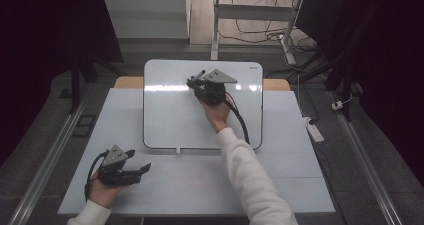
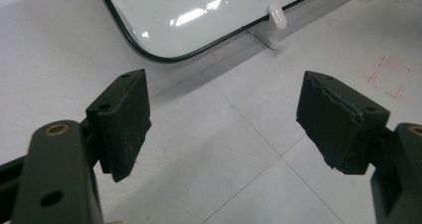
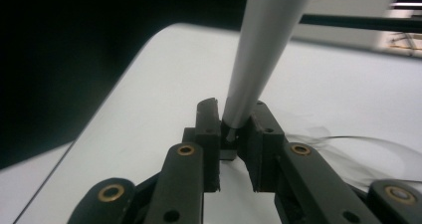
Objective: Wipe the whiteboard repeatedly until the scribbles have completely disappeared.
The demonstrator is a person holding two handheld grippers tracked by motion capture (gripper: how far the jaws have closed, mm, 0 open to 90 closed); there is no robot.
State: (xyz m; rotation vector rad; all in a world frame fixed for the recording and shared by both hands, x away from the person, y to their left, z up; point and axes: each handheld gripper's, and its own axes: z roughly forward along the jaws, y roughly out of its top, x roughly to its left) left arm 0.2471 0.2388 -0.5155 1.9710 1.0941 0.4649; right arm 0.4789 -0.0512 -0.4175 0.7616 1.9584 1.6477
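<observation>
Table: pale top, broad, with seams and a faint red square marked near the front, probably a placement mark. Whiteboard lies flat on the far middle of the table, glossy, dark-edged, rounded corners; its near edge carries a small white clip, visible in the left gripper view just beyond the board's rim. Flat placement gives a steady surface to work on from above. Right gripper is over the upper middle of the board, the sleeved forearm reaching diagonally in from the lower right. Its jaws are pressed together on a slim grey marker; in the right gripper view the barrel rises out from between the pads and away from the camera, so the pinch sits at one end. Cannot tell which end is the tip, nor whether it touches the board. Faint curved strokes show on the board surface beside the jaws, which suggests drawing or writing is the work in hand. Left gripper rests low at the front left of the table, well apart from the board, jaws spread wide with nothing between them, only bare tabletop. Judged as parked: out of the way, yet near enough to steady the board.
</observation>
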